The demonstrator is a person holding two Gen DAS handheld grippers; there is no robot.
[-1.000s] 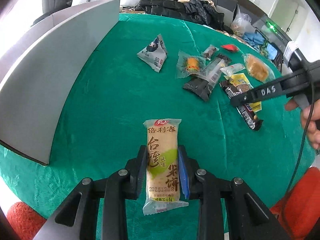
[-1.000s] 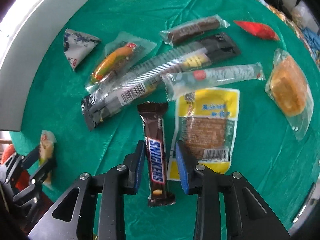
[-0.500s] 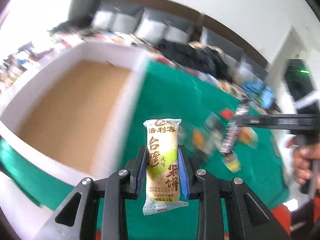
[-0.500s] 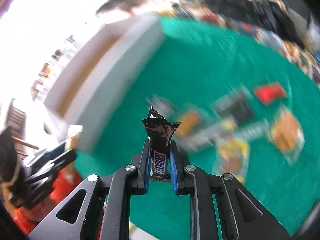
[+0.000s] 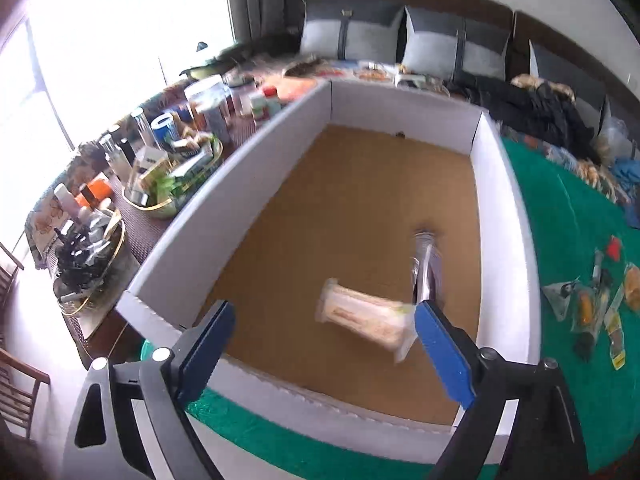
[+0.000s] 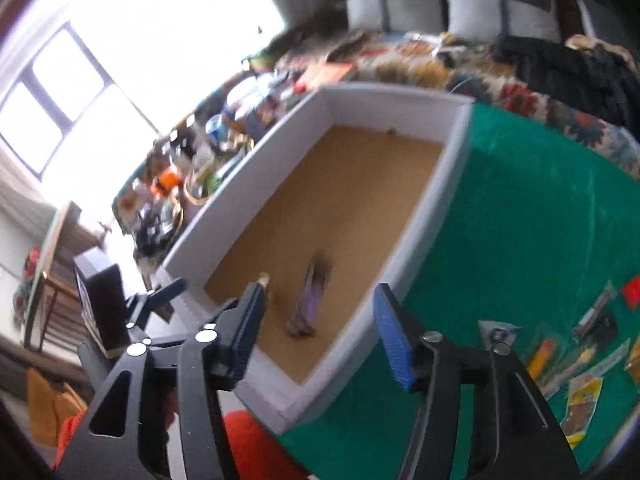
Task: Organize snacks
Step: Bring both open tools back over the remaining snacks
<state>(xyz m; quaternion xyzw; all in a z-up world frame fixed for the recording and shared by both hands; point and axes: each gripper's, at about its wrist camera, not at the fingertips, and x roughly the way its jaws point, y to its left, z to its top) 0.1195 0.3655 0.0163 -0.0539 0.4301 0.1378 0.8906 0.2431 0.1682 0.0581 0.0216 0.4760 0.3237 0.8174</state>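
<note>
Left wrist view shows both grippers' jaws just sprung wide, empty, the left gripper (image 5: 320,322) and right gripper (image 6: 318,320) above the white cardboard box (image 5: 500,184), where a pale rice cake packet (image 5: 364,316) and brown chocolate bar (image 6: 310,298) blur.

A white-walled cardboard box (image 5: 502,216) with a brown floor stands open on the green tablecloth and serves as landmark. Inside it, near its front right corner, a pale rice-cake packet (image 5: 366,316) appears motion-blurred, lying crosswise, and just beside it toward the right wall a dark chocolate bar (image 5: 427,268) appears as a blurred streak, its long axis running front to back. The remaining wrapped snacks (image 6: 576,356) lie scattered on the cloth well to the right of the box, outside it.
</note>
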